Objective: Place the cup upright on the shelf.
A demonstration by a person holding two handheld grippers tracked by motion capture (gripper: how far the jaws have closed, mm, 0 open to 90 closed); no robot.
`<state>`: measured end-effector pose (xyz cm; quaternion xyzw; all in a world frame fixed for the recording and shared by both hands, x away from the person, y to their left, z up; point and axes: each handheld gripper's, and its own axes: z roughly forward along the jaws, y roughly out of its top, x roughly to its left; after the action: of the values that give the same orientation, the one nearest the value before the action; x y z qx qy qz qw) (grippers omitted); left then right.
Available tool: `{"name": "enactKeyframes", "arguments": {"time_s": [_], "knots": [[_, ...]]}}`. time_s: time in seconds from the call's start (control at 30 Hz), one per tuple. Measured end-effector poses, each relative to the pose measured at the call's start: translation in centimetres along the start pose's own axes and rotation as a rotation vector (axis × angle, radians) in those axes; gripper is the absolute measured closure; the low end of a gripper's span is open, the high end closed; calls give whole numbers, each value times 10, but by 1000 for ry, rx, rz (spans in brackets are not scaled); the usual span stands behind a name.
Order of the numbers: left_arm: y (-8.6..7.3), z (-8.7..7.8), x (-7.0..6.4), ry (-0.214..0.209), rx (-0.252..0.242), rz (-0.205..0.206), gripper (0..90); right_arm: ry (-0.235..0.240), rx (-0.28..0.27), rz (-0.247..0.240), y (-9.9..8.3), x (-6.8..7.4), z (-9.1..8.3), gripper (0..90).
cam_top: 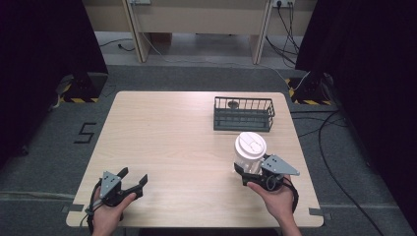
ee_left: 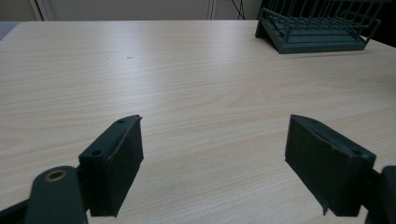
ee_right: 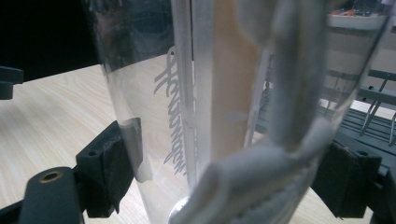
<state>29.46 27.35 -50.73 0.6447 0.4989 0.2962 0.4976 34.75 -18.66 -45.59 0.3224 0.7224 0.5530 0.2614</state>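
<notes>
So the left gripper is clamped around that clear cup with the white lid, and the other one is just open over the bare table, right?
Not quite: the sides are swapped. The right gripper is clamped around the clear cup with the white lid, as the high view and the right gripper view show. The left gripper is the one open over the bare table.

The left gripper (ee_left: 212, 163) hovers with jaws wide apart over the table (ee_left: 187, 79), a wire basket (ee_left: 317, 28) seemingly empty beyond.

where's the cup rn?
In the high view the clear cup with the white lid sits at the table's right front, between the right gripper's fingers and just in front of the dark wire basket.
</notes>
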Motion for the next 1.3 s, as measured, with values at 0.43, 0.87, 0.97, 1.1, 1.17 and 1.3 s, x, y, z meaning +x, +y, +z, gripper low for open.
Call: {"name": "enactKeyframes", "arguments": {"time_s": [0.43,0.87,0.97,1.1,1.17,1.3], "knots": [[0,0,0,0,2,1,187,-30,-6,15,9,-13,6,184],[0,0,0,-1,0,0,188,-57,-10,19,20,-23,15,184],[0,0,0,-1,0,0,188,-64,-11,19,22,-25,17,185],[0,0,0,-1,-1,0,188,-72,-12,19,25,-28,20,185],[0,0,0,-2,-1,0,188,-74,-11,20,25,-30,21,185],[0,0,0,-1,-1,0,189,-83,-10,22,27,-33,24,185]]}}
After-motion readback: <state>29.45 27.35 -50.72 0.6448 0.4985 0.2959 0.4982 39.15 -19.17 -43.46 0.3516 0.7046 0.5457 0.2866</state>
